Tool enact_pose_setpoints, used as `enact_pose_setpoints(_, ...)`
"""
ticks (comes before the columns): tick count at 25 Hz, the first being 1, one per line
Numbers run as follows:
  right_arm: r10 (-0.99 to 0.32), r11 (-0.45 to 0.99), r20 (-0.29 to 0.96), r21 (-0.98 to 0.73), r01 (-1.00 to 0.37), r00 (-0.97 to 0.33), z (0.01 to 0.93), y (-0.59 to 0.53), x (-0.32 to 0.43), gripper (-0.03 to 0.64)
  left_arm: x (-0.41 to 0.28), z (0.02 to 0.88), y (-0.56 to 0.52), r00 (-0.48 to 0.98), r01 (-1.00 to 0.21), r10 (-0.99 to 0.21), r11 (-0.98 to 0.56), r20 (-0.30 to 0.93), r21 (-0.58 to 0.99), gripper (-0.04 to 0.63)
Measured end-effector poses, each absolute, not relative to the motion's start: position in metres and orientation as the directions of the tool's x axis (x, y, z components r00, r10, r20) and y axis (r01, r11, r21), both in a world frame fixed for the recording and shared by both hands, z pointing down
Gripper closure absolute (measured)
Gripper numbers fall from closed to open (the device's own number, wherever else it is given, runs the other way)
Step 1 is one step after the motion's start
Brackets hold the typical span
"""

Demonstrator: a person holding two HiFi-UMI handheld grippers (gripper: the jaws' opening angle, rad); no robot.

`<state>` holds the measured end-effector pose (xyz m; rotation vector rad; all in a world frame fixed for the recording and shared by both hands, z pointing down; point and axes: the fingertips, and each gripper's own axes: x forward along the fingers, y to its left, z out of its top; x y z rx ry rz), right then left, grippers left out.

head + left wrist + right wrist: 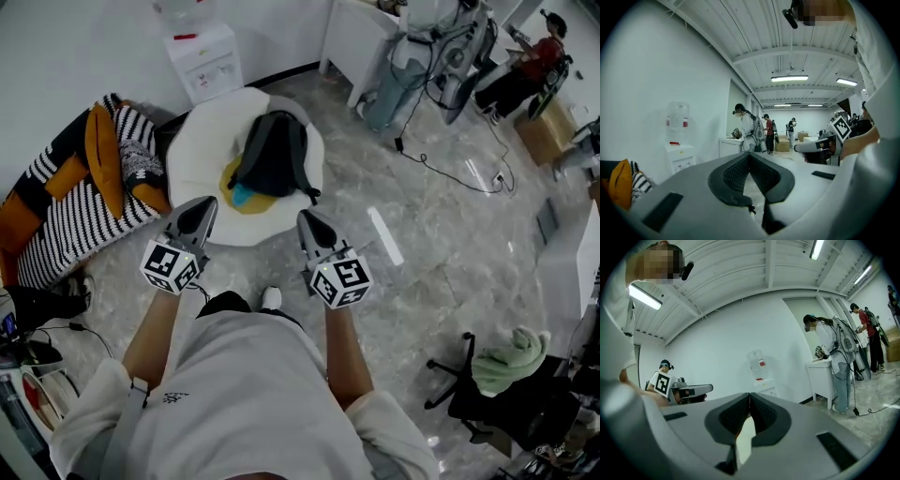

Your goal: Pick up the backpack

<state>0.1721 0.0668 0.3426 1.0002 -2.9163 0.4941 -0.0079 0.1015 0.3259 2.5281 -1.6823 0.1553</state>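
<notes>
Left gripper (749,154): jaws fully together, the dark ribbed pads meeting along a single line, nothing between them. Right gripper (749,394): jaws likewise closed pad to pad and empty. Both grippers are held out roughly level in front of the person, side by side and apart from each other. Each carries a marker cube (171,265) at its near end, and the tips point towards the far side of the room.

The backpack (272,155), dark grey with black straps, lies just beyond the tips on a round white seat (202,150), and neither gripper touches it. It sits on the right half of the seat, over a yellow cushion (255,202), with a small teal item (242,195) at its near-left edge.

Left of the seat: a black-and-white striped lounger (66,220) bearing orange cushions (101,150). Far side, against the white wall: a white water dispenser (204,61). Far right: a white desk (361,33), a person (832,348) standing at it with a rig on the back, and a black cable (450,173) trailing across the grey marbled floor (441,253). Near right: a black office chair (487,394) with a green cloth (511,356) draped over it
</notes>
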Motion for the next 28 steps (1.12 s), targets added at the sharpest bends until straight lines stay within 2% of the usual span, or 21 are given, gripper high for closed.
enact_pose_setpoints(13, -0.609, 0.717, 0.137, -0.325, -0.617, -0.781, 0.358, 0.055, 0.172, 0.611, -0.013, 0.341, 0.089, 0.396, -0.917, -0.898, -0.398, 0.191, 0.032, 0.592)
enact_pose_setpoints(28, -0.654, 0.687, 0.159, -0.285, -0.668, -0.740, 0.350, -0.020, 0.125, 0.609, -0.052, 0.352, 0.002, 0.478, -0.878, -0.860, -0.473, 0.177, 0.072, 0.593)
